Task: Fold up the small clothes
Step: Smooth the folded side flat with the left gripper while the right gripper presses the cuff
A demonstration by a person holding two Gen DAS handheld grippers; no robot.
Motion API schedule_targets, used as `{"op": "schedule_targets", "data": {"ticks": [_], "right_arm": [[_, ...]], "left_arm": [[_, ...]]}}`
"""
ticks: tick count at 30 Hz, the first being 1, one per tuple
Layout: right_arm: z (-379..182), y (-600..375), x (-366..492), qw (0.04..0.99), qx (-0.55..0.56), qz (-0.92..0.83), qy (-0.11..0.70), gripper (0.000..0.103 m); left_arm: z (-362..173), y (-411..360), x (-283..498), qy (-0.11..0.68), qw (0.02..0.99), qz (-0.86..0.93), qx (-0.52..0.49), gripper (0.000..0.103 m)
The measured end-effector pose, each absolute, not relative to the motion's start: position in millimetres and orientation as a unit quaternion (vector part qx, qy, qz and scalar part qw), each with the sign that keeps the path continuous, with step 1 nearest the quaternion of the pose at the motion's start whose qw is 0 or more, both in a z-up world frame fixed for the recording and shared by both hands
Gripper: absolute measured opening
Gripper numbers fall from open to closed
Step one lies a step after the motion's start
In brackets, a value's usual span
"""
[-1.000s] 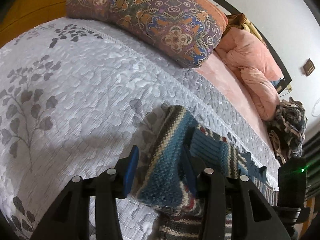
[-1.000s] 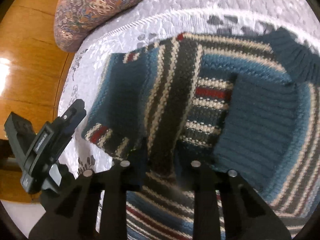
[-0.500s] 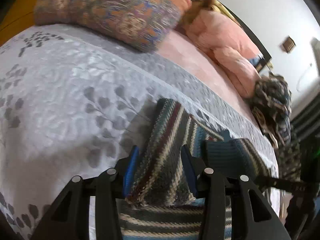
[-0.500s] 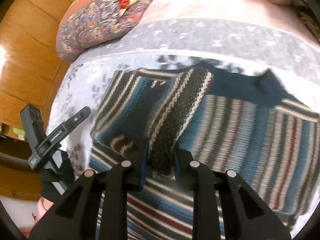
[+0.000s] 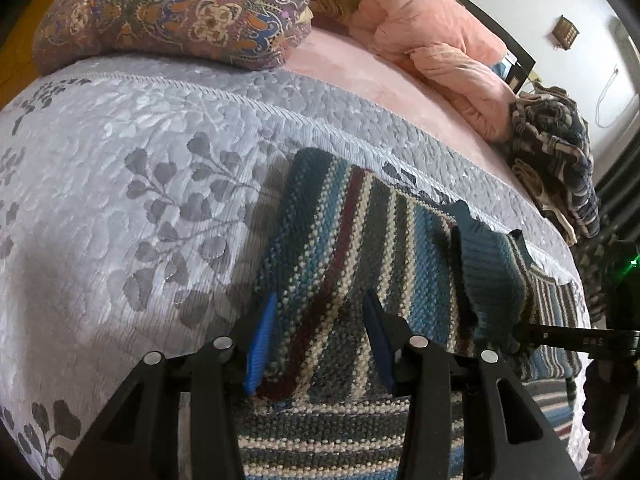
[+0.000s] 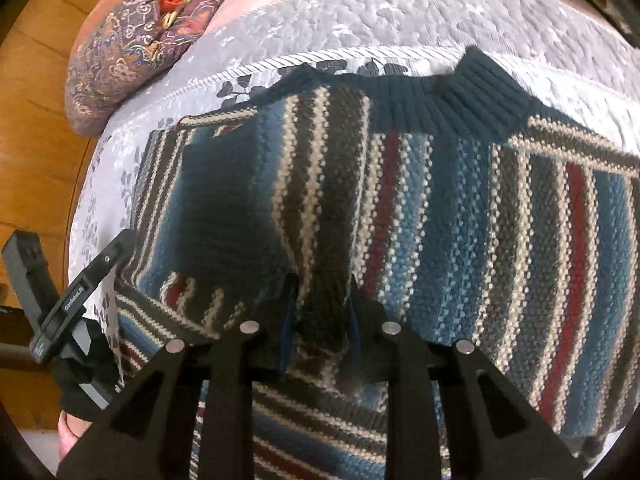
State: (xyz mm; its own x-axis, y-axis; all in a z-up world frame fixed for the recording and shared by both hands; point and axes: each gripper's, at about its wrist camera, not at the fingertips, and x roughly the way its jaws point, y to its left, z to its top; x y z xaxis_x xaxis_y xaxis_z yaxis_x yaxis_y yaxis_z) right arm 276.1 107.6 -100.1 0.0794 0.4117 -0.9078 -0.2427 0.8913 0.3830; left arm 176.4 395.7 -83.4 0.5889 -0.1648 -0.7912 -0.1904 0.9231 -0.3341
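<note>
A striped knit sweater [image 5: 360, 240] in teal, cream, grey and dark red lies on a grey leaf-patterned bedspread [image 5: 120, 160]. My left gripper [image 5: 318, 344] holds a lifted folded edge of it between its blue pads. In the right wrist view the sweater [image 6: 460, 208] fills the frame, its dark ribbed collar [image 6: 440, 100] at the far side. My right gripper [image 6: 320, 312] is shut on a dark striped fold near the front edge. A ribbed teal cuff [image 5: 492, 280] hangs beside the left gripper. Each gripper also shows at the edge of the other's view.
A paisley pillow [image 5: 172, 12] and a pink blanket [image 5: 440, 52] lie at the head of the bed. A heap of other clothes [image 5: 556, 152] sits at the far right. Wooden floor [image 6: 36, 120] borders the bed on the left.
Both grippers have carried the gripped fold across the sweater and lowered it. The folded part now lies flatter over the body, and the collar has come into the right wrist view.
</note>
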Motion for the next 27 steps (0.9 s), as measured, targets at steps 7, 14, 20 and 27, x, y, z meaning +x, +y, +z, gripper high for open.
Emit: {"op": "schedule_targets", "data": {"ticks": [7,14,20,27], "right_arm": [[-60,118,269,0.766,0.030,0.203,0.609,0.045],[-46,187,258,0.758,-0.046,0.256,0.598,0.052],[-73,230,259,0.742,-0.086,0.243,0.619,0.055],[-90,241,261,0.748,-0.124,0.208,0.618,0.045]], "left_arm": [[-75,398,174,0.450,0.867,0.004,-0.213,0.045],[-71,383,175,0.459,0.864,-0.011,-0.205,0.045],[-83,382,176,0.467,0.862,-0.013,-0.198,0.045],[-86,384,175,0.466,0.861,-0.018,-0.202,0.045]]}}
